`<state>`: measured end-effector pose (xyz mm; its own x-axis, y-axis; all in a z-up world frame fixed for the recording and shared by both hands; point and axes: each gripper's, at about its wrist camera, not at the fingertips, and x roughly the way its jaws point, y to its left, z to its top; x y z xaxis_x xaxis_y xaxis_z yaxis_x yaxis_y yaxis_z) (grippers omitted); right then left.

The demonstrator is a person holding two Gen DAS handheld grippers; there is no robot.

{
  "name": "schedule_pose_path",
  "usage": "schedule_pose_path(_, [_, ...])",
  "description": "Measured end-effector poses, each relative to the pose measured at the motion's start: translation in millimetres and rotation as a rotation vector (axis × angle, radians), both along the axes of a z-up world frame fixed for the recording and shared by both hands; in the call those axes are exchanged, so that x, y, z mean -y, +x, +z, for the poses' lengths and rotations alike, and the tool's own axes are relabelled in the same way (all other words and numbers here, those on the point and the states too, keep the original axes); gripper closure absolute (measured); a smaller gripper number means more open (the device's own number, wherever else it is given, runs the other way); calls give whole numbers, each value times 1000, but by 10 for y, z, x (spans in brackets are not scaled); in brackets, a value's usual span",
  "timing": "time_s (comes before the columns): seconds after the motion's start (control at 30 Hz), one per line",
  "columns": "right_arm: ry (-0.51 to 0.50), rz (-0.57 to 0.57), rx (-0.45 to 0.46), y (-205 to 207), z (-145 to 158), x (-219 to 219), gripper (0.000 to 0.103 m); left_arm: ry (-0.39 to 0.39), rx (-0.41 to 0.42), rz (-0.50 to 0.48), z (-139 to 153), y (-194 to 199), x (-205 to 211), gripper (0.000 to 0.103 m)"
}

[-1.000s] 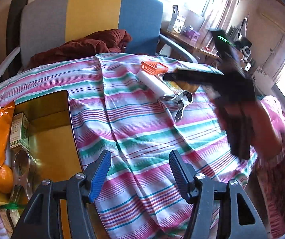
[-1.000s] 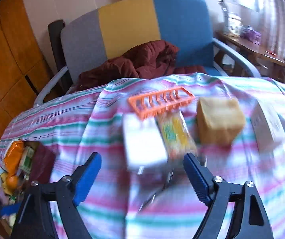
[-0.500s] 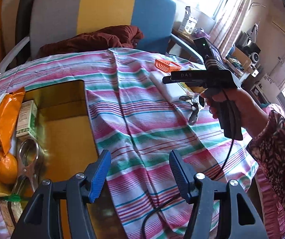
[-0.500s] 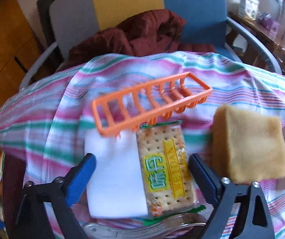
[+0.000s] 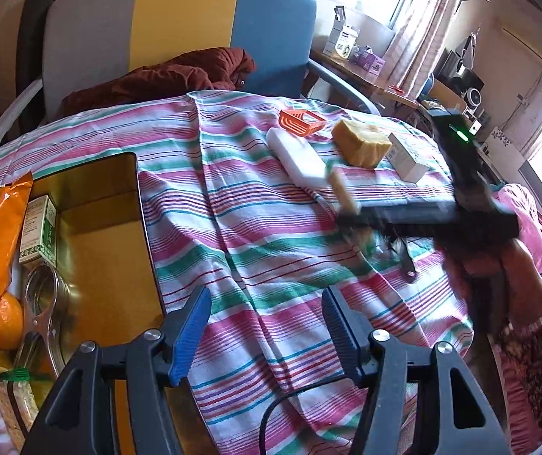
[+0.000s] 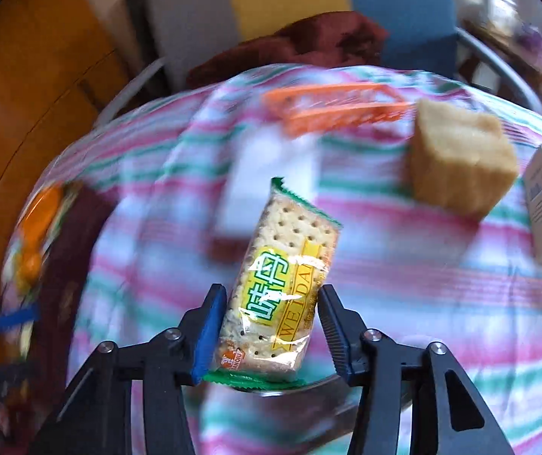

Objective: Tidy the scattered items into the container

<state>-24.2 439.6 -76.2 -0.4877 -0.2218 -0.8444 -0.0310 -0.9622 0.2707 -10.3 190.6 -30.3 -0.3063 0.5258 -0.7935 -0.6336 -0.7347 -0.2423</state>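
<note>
Left wrist view: the left tool (image 5: pixel 267 331) hung with its blue pads spread wide and nothing between them, above the near edge of the striped surface (image 5: pixel 256 227). At the surface's left edge sat the open box (image 5: pixel 108 227), its gold floor mostly bare. Along its left side lay an orange bag (image 5: pixel 2 223), a green-and-white carton (image 5: pixel 38 229) whose print was too small to read, an orange (image 5: pixel 0 318) and a metal clip (image 5: pixel 41 311). Toward the far right edge lay an orange rack (image 5: pixel 301 122), a white block (image 5: pixel 297 157), a tan sponge (image 5: pixel 362 144) and a white carton (image 5: pixel 407 157). The right tool (image 5: pixel 350 216) was blurred there, carrying crackers (image 5: pixel 343 191).

Right wrist view: the right tool (image 6: pixel 271 326) pinched the crackers (image 6: pixel 282 284) at their lower half, lifted off the surface (image 6: pixel 422 265). The clear wrapper bore yellow-green Chinese characters and "WELDA…". The box (image 6: pixel 77 265) was a blur at the left edge.
</note>
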Motion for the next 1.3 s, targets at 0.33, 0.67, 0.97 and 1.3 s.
schedule_pose_path(0.33, [29, -439, -201, 1029, 440, -235, 26, 6, -16, -22, 33, 60, -91, 41])
schedule_pose_path(0.67, [67, -549, -15, 762, 6, -204, 17, -10, -48, -25, 96, 91, -132, 41])
schedule_pose_path(0.97, [200, -466, -2, 806, -155, -150, 58, -35, -19, -78, 119, -23, -643, 41])
schedule_pose_path(1.3, [202, -472, -1, 1137, -157, -361, 63, -164, 78, -144, -340, -140, -1502, 40])
